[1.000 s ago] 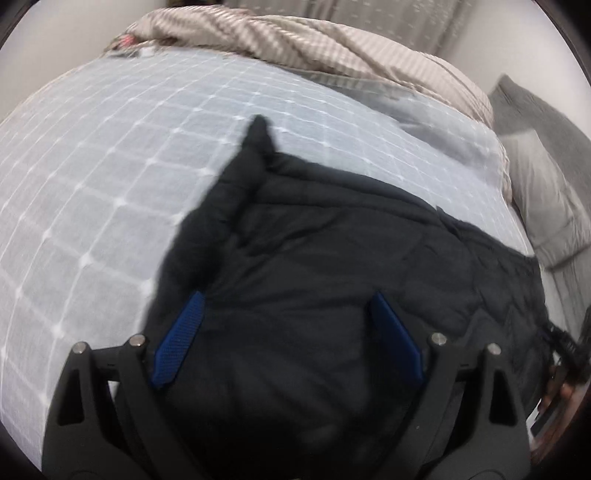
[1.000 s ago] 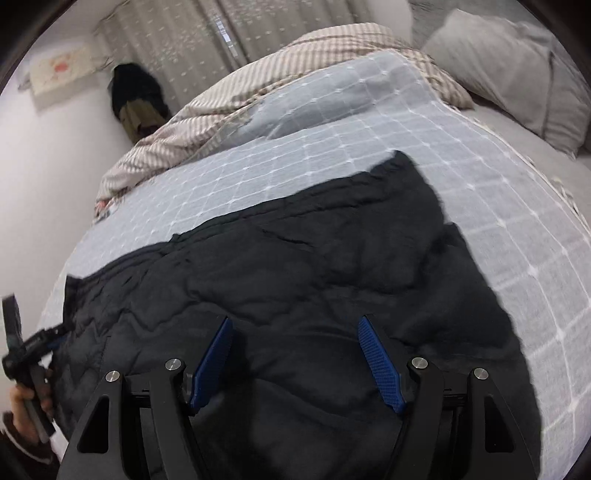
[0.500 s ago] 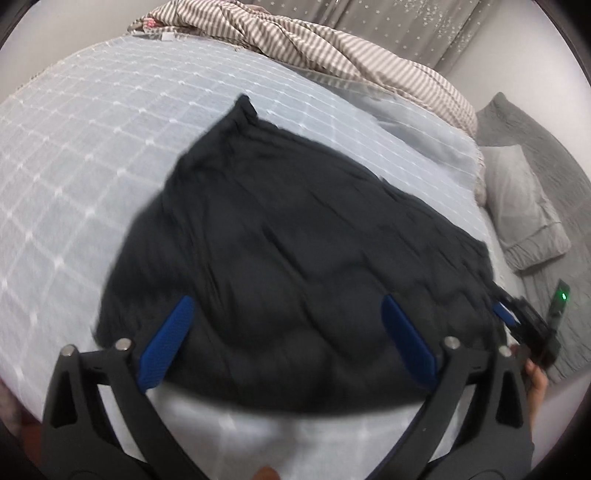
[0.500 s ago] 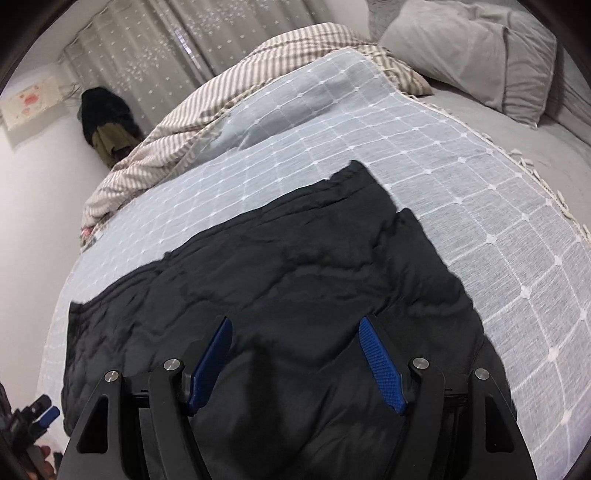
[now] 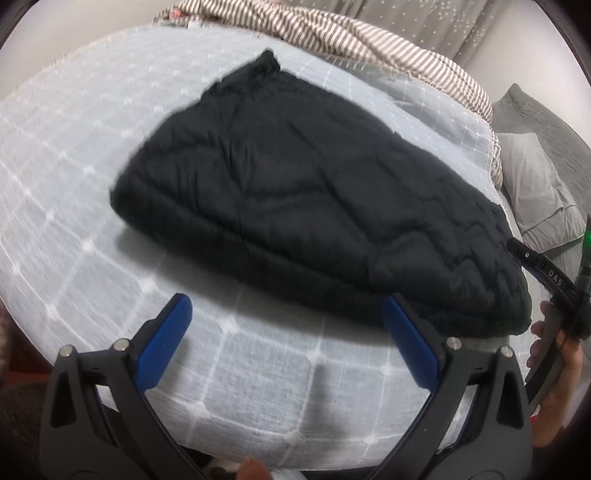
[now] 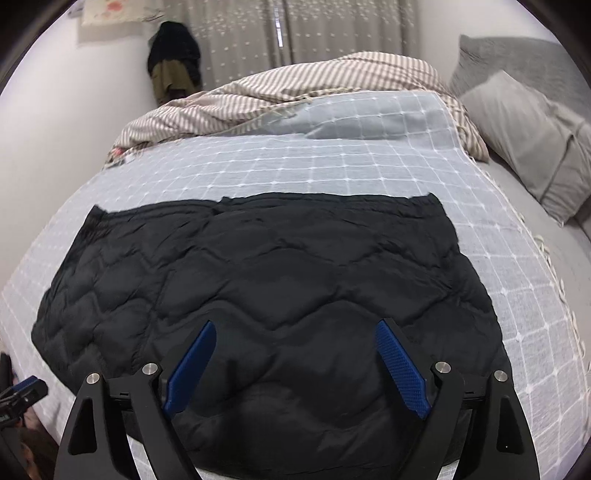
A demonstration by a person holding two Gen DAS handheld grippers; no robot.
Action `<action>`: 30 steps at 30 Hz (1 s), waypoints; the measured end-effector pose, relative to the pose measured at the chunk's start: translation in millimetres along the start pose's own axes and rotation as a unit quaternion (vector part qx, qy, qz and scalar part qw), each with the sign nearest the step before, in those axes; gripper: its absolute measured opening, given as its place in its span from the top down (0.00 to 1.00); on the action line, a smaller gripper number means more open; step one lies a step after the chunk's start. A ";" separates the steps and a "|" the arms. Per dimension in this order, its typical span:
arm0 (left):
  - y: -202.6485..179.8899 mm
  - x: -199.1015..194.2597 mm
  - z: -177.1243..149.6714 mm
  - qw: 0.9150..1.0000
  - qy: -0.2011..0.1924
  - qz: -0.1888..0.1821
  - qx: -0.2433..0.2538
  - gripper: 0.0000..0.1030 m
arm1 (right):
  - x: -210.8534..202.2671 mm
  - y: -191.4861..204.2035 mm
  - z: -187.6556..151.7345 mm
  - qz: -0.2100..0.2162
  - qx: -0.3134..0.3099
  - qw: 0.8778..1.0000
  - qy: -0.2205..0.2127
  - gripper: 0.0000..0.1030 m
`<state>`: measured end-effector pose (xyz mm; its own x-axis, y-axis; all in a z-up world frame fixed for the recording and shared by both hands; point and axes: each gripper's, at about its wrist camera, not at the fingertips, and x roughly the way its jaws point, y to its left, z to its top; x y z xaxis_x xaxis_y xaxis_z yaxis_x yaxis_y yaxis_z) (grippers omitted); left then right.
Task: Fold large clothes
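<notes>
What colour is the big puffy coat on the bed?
Black, quilted coat. Clearest in the right wrist view.

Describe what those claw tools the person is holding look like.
Both the left gripper and right gripper are matte black plastic forks with triangular cut-outs, silver pivot bolts and blue textured fingertips. One handle bears white lettering "DAS".

I am in a bedroom at home: a bed (image 6: 369, 173) with a pale blue checked cover, a rumpled striped duvet (image 6: 295, 88) at its far side, grey pillows (image 6: 532, 140) to the right, dotted curtains (image 6: 332, 33) behind, and clothes hanging (image 6: 173, 62) against the wall.
</notes>
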<state>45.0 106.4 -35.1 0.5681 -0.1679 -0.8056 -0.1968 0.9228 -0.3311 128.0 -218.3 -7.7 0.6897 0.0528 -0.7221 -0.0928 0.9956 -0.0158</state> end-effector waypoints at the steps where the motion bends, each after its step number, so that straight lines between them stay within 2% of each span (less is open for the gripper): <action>1: -1.2 2.4 -2.4 1.000 0.001 -0.002 -0.001 0.01 | 1.4 2.6 -0.4 0.002 -0.003 1.000 0.002 0.13; 3: -4.7 5.7 -5.4 1.000 0.001 -0.009 -0.003 0.01 | 4.2 7.3 -2.0 0.004 -0.008 1.000 0.007 0.13; 5: -6.4 11.0 -5.4 0.999 0.006 -0.032 -0.018 0.01 | 6.1 11.1 -4.3 0.004 -0.014 1.000 0.011 0.13; 9: -4.3 26.2 2.3 0.995 0.010 -0.070 -0.064 0.01 | 7.0 12.7 -7.9 -0.005 -0.026 1.000 0.009 0.13; 12: 3.4 40.5 8.9 0.990 0.009 -0.095 -0.105 0.01 | 7.0 8.4 -9.6 -0.010 -0.023 1.000 0.008 0.13; 18: 20.1 63.1 16.5 0.978 0.000 -0.117 -0.170 0.01 | 15.9 2.7 -15.0 -0.010 -0.004 1.000 0.020 0.13; 22: 27.1 71.4 24.5 0.970 -0.028 -0.135 -0.201 0.01 | 15.3 6.4 -15.7 -0.020 -0.016 1.000 0.018 0.13; 26: 32.6 78.2 34.7 0.960 -0.039 -0.152 -0.231 0.01 | 15.3 7.7 -14.7 -0.021 -0.017 1.000 0.014 0.13; 29: 39.1 82.5 41.8 0.954 -0.050 -0.155 -0.253 0.12 | 17.3 8.2 -13.3 -0.020 -0.014 1.000 0.015 0.13; 30: 40.8 84.2 43.4 0.953 -0.053 -0.152 -0.258 0.23 | 17.8 8.6 -12.6 -0.020 -0.013 1.000 0.015 0.13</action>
<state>119.5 145.0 -95.2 0.7332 -0.3396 -0.5892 -0.3620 0.5385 -0.7609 130.4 -209.7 -29.4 0.6708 0.0104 -0.7416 -0.0844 0.9945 -0.0624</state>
